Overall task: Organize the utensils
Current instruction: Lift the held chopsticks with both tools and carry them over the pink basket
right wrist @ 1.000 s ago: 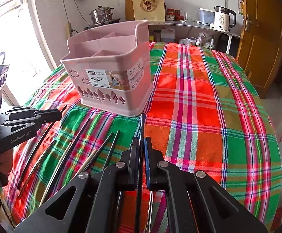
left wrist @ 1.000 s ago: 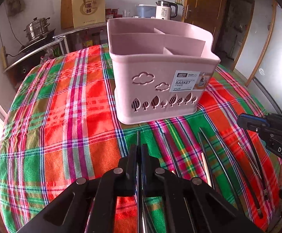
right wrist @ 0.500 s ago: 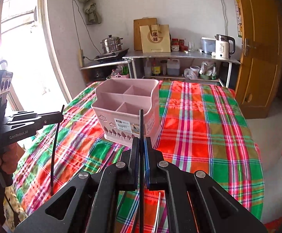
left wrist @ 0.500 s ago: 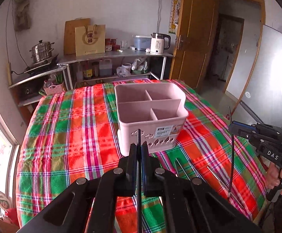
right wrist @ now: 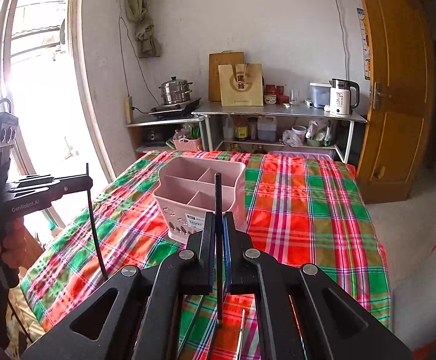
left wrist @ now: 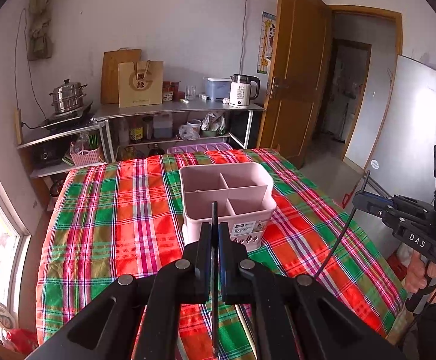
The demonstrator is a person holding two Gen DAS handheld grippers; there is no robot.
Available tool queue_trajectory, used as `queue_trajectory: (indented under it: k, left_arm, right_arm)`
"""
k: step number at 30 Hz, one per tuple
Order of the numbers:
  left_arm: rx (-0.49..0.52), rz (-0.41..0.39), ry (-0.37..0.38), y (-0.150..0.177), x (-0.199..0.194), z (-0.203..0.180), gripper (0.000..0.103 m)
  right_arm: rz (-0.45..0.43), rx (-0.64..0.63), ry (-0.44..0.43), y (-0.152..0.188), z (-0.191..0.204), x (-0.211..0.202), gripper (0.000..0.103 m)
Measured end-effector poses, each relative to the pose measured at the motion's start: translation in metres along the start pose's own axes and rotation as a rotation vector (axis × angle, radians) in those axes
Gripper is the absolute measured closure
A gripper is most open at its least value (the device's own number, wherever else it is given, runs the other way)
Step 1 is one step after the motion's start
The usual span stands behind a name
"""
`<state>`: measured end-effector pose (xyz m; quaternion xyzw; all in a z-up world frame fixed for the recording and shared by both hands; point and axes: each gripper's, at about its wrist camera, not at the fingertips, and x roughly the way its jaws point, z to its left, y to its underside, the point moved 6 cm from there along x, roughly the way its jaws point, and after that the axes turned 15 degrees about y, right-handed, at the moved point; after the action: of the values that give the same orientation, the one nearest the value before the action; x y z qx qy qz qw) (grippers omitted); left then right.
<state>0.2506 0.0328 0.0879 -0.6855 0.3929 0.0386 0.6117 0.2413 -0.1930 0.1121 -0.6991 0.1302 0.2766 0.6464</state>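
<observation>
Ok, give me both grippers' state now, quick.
Left gripper: shut on a black chopstick, lifted above the table.
Right gripper: shut on another black chopstick, also lifted.

A divided basket (left wrist: 227, 198) stands on the table (left wrist: 113, 225), toward its far half, and its compartments hold nothing. In front of the basket, above the table's near edge, the left gripper (left wrist: 215, 240) pinches a chopstick (left wrist: 214, 216) that stands upright between its fingers. To its right, the right gripper (right wrist: 218, 234) pinches another chopstick (right wrist: 218, 198) the same way. More chopsticks (right wrist: 240, 330) lie on the table beneath the grippers. Behind the table, a shelf (left wrist: 176, 111) stands against the wall, with a kettle (left wrist: 243, 90) on it.
</observation>
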Motion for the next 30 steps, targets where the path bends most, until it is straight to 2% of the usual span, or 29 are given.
queue_trajectory:
  k: [7,18,30]
  left_arm:
    - [0.003,-0.033,0.015,-0.015,-0.009,-0.006,0.099]
    - [-0.047,-0.030,0.051,-0.049,0.009,0.003,0.099]
    - [-0.025,-0.124,0.034,-0.128,-0.007,0.010,0.099]
  right_arm:
    - [-0.038,0.000,-0.008,-0.011,0.003,-0.009,0.098]
    - [-0.065,-0.004,-0.042,-0.039,0.016,-0.001,0.099]
    - [-0.148,0.024,-0.093,-0.102,0.029,0.002,0.099]
